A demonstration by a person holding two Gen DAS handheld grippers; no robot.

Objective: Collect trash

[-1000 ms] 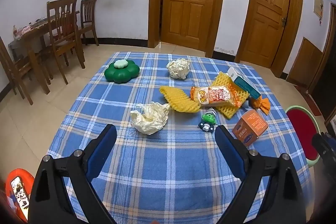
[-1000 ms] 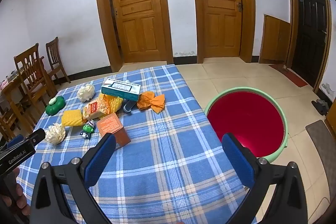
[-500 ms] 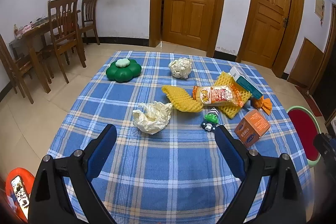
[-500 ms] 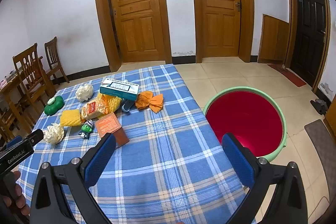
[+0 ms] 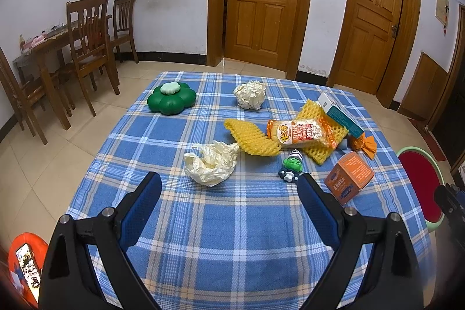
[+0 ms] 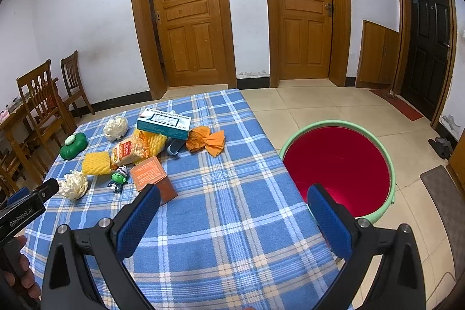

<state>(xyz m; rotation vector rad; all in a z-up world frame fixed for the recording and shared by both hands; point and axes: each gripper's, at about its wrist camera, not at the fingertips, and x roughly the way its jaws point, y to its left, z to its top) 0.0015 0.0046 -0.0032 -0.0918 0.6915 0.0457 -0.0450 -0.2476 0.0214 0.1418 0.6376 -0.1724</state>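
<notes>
The surface, covered in blue plaid cloth, was seen beneath both grippers. A red basin with a green rim stood on the floor beside it. The left gripper and right gripper were held wide apart, gripping nothing. A crumpled paper wad lay just ahead of the left fingers; an orange box lay near the right gripper.
</notes>
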